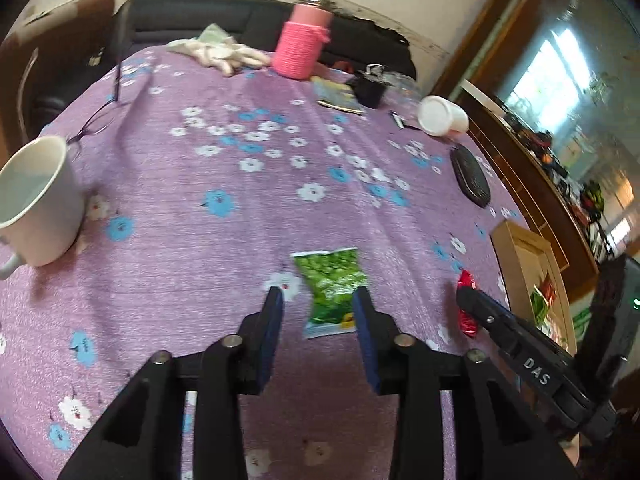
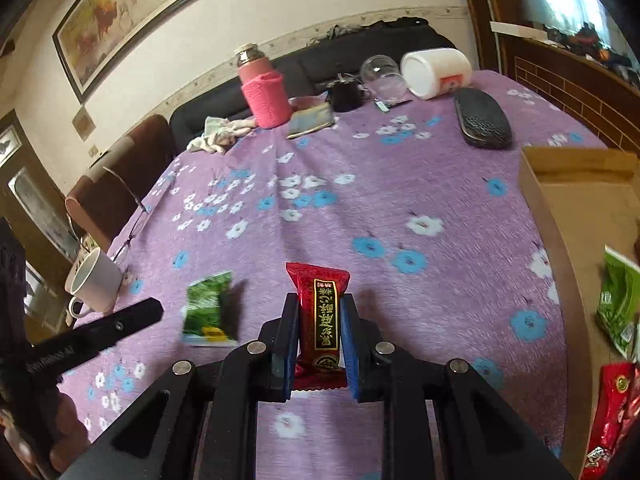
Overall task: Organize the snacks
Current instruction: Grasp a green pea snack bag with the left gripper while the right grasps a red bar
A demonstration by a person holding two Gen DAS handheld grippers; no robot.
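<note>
One purple floral tablecloth (image 1: pixel 224 240) beside a dark sofa (image 1: pixel 192 16).

The middle of the purple tablecloth (image 2: pixel 320 208) lies open, a broad clear lane. Along the far edge at the top of the frame stand a pink bottle (image 2: pixel 264 96), a white jar (image 2: pixel 436 72) and a dark case (image 2: pixel 482 124). A white mug (image 2: pixel 96 284) blocks the lower left, and the cardboard box (image 2: pixel 560 216) walls off the right edge.
</note>
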